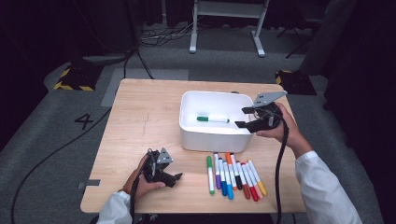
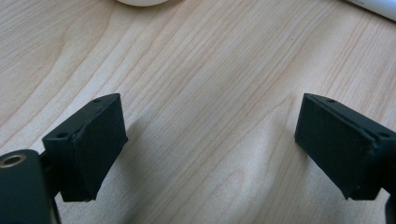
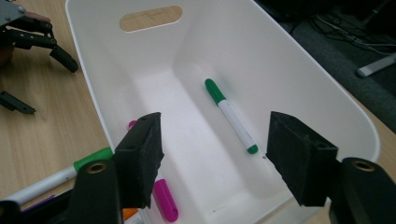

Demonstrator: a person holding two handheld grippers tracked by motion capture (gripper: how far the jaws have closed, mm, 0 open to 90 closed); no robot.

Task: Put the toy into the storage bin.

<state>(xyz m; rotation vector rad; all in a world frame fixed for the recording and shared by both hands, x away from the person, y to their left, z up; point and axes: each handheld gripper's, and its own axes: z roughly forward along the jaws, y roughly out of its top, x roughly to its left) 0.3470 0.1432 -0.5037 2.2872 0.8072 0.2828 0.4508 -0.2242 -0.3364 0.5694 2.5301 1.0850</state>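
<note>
With its jaws apart and empty over the white bin's (image 1: 212,140) three o'clock rim, the right gripper (image 1: 244,117) risks knocking it; the left gripper (image 1: 176,177) idles open

White long sleeves on both forearms, black left gripper (image 1: 176,177) and black right gripper (image 1: 243,117) each topped by a grey three-cornered plate, black cables trailing back, blocky matte fingers (image 3: 140,156) with small screw holes, brass-ringed sockets
</note>
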